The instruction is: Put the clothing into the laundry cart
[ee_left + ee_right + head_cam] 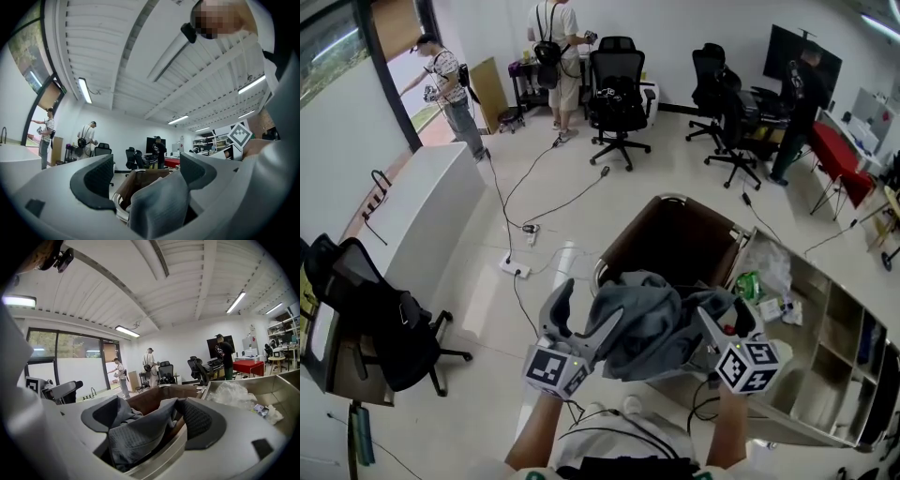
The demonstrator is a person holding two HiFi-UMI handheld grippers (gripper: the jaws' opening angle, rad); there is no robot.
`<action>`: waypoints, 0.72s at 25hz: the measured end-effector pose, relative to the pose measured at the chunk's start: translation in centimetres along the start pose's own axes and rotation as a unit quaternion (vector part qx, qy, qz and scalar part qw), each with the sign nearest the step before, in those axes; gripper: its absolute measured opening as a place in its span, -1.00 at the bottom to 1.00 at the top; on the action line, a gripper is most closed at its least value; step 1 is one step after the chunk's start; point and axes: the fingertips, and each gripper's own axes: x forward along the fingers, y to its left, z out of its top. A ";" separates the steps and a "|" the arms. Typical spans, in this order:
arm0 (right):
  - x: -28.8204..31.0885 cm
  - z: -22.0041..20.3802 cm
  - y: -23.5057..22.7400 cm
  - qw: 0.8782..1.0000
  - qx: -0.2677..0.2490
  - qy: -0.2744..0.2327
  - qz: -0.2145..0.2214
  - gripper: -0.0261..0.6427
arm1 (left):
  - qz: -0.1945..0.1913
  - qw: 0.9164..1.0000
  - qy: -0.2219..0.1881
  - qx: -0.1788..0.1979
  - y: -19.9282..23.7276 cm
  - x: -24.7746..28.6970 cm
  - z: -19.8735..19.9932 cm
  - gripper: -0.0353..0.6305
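A grey garment [647,319] hangs bunched between my two grippers, just above the near rim of the brown laundry cart [675,234]. My right gripper [720,317] is shut on one end: in the right gripper view the cloth [136,432] fills the gap between both pads, with the cart [145,404] right behind it. My left gripper [589,305] stands open. In the left gripper view the cloth [159,206] lies against the right-hand jaw only, and the left pad [93,180] is bare, with the cart [140,176] showing through the gap.
A metal shelf unit [825,347] with plastic bags lies right of the cart. A black chair [384,319] stands at the left by a white counter [422,202]. Cables and a power strip [516,267] cross the floor. Office chairs [619,94] and people stand at the back.
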 end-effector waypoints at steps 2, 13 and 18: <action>-0.8 0.4 -0.4 1.000 -0.002 -0.009 -0.012 0.46 | -0.009 1.000 0.001 0.001 -0.4 0.3 0.1 0.36; -3.5 4.8 3.3 0.975 -0.127 -0.174 -0.055 0.46 | -0.003 0.999 0.006 0.032 -1.8 0.8 1.0 0.36; -3.9 4.7 4.2 0.970 -0.132 -0.193 -0.064 0.45 | 0.027 0.998 0.012 0.051 -1.4 -0.2 1.1 0.36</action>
